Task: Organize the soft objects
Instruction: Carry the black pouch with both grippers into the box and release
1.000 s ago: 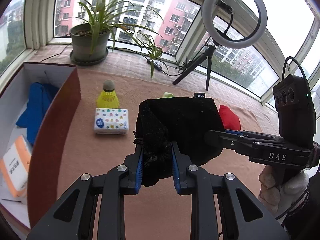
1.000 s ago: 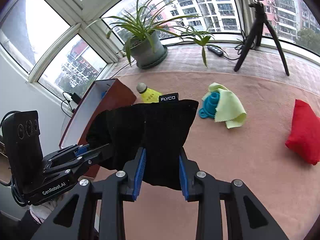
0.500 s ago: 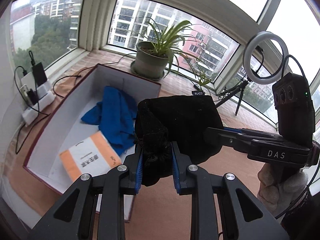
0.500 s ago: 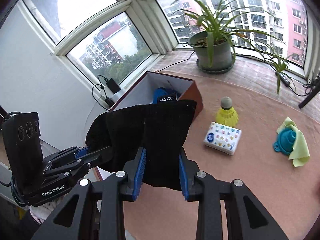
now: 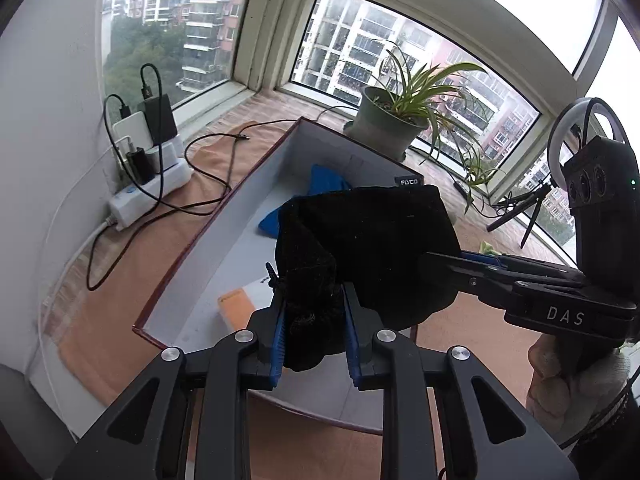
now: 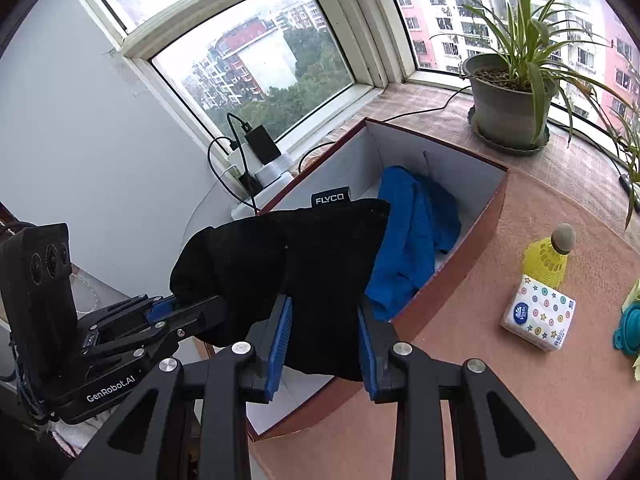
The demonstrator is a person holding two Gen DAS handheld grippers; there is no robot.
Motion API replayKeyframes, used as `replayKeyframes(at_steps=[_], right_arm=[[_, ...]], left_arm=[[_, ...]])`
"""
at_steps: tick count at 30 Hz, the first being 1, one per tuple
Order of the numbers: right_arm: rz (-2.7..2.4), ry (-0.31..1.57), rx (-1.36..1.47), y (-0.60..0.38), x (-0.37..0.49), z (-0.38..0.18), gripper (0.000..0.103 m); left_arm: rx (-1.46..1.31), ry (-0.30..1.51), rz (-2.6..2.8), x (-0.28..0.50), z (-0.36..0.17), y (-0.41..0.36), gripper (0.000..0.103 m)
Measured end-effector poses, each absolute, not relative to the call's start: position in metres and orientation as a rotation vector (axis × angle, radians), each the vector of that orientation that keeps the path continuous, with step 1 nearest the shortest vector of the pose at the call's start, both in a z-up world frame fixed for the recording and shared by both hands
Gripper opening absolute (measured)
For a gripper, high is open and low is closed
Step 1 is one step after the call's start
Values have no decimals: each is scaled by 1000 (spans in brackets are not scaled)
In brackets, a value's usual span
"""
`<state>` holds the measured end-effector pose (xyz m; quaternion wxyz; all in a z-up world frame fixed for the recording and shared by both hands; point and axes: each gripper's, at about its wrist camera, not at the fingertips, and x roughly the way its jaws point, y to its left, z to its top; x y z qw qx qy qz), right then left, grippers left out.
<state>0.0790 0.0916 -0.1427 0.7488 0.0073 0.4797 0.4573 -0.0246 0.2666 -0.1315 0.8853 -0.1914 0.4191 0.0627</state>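
A black soft pouch (image 5: 372, 248) with a FLYCO tag hangs between both grippers, above the open box (image 5: 192, 248). My left gripper (image 5: 314, 320) is shut on its gathered drawstring end. My right gripper (image 6: 324, 320) is shut on its other end; the pouch (image 6: 304, 264) fills the middle of the right wrist view. The box (image 6: 468, 236) is brown outside and white inside. In it lie a blue cloth (image 6: 412, 236) and an orange-and-white packet (image 5: 244, 304), partly hidden by the pouch.
A power strip with chargers and cables (image 5: 148, 168) lies left of the box. A potted plant (image 6: 512, 96) stands on the sill. On the mat to the right are a yellow shuttlecock (image 6: 550, 258), a tissue pack (image 6: 538, 312) and a teal funnel (image 6: 628, 328).
Both grippers have carried the black pouch leftward, from over the mat to above the box. The grip on the pouch has not changed.
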Motion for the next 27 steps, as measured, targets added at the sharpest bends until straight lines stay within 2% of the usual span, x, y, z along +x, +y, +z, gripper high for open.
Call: replayKeyframes(at_steps=[4,9,11,12,13,15,27], right_arm=[[991,1021,-35,104,73,-142,32],[975,1005,-77,108,68,-141,48],[962,986,-91,107,67,-140,57],[953,976,-96,106,67,-139,59],[946,970,-98,106,67,-138,62],[940,962,-91,103,69,-136,66],[905,926,-38,65,70,-127,66]], left_arm=[[-407,896,160,-26,-139,275,23],[-407,910,187,-26,-142,278,27],[-404,910,204,-27,-142,280,37],[-408,910,212,-27,-142,281,51],[-412,902,221,-28,-141,282,58],[-418,894,229,-30,-140,283,58],[-416,858,212,-29,-130,272,58]])
